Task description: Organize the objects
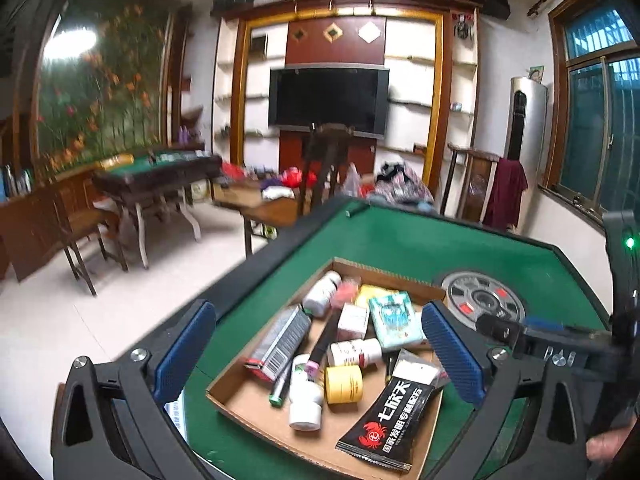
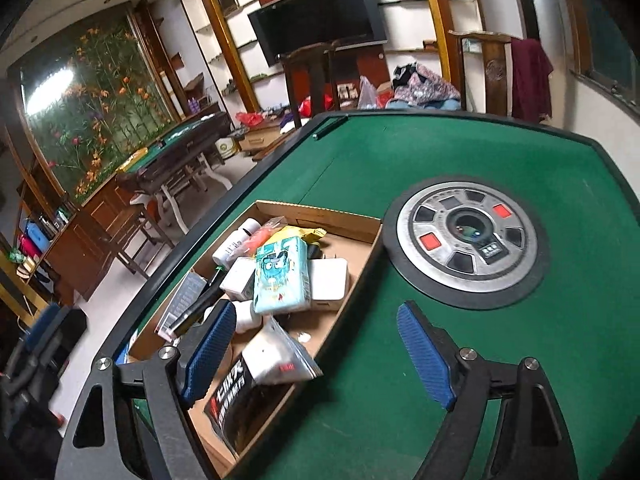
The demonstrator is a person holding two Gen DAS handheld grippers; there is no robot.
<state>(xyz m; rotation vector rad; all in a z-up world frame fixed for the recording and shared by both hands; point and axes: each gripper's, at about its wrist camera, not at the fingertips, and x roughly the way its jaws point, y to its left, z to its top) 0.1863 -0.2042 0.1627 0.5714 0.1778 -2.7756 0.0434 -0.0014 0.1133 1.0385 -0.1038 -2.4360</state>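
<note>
on the green felt surface (image 2: pixel 500 360) a shallow cardboard tray (image 1: pixel 360 270) sits near the left black rim, its right corner touching the round centre console (image 2: pixel 466 240). open felt to the right and far side; floor drops off just past the left rim. left gripper (image 1: pixel 320 354) wide, nothing between the pads, hanging above the tray. right gripper (image 2: pixel 316 354) wide, empty, straddling the tray's right wall. inside: black sachet (image 1: pixel 386 420) at the near end, long axis along the tray; teal tissue pack (image 2: pixel 282 276) mid-tray, pointing away; yellow tape roll (image 1: pixel 344 384); white bottles (image 1: pixel 306 396) lying flat.
</note>
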